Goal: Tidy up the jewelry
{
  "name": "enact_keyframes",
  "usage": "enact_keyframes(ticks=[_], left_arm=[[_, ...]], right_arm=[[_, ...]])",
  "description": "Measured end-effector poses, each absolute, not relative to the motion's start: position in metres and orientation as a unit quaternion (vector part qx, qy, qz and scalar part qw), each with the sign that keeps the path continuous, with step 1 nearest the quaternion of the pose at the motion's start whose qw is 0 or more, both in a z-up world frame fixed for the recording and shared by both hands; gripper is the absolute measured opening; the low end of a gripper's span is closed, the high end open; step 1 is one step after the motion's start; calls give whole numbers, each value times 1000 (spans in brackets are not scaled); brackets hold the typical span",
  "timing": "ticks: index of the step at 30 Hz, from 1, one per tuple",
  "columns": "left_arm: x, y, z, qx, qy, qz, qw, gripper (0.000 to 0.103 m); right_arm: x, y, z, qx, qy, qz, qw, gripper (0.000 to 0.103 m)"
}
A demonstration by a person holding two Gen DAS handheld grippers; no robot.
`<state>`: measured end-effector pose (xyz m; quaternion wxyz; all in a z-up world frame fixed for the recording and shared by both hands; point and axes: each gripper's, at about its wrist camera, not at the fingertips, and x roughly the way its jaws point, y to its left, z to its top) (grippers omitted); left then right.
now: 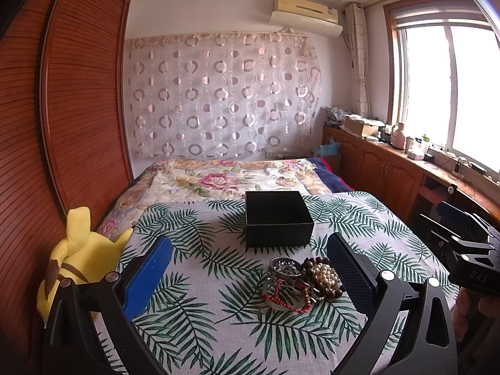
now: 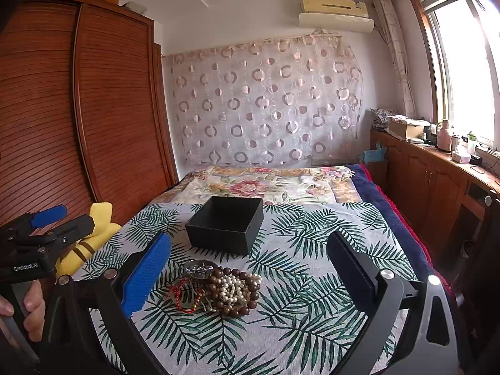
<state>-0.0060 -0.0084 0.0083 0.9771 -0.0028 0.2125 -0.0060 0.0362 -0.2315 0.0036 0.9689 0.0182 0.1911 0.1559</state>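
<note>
A pile of jewelry (image 1: 301,279) lies on the leaf-print cloth: brown wooden beads, cream pearls, a silver bangle and a red cord. The right wrist view shows the same jewelry pile (image 2: 223,290) ahead of its fingers. Behind it stands an open black box (image 1: 278,218) with nothing visible inside, also the black box (image 2: 226,223) in the right view. My left gripper (image 1: 250,268) is open, its fingers wide on either side of the pile and short of it. My right gripper (image 2: 250,268) is open too, hovering in front of the pile. Each gripper appears at the edge of the other's view.
A yellow plush toy (image 1: 78,256) lies at the bed's left edge beside a tall wooden wardrobe (image 1: 72,109). A floral blanket (image 1: 225,181) covers the far half of the bed. Wooden cabinets (image 2: 437,181) with clutter run under the window on the right. A hand (image 2: 28,306) holds the left gripper's handle.
</note>
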Motion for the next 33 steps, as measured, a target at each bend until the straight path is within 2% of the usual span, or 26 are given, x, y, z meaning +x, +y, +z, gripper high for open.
enact_keyframes(ticks=[10,17,23,28,33], left_arm=[[-2,-3,1,-7,223,-9,975,96],[13,5,-26,-16,259,-24,966,96],[27,7,-48,-20,289,-50,956,96],[44,3,-63,-16,313,-79,946,96],[66,-3,-78,-7,338,-109,935,96]], right_arm=[[39,-229,1,16,199,164,966,101],[51,-227,-23,2,227,184,956,101],[66,-227,-49,-5,258,204,944,89],[82,-224,-73,-19,291,226,929,73],[100,-221,-98,-30,330,238,913,69]])
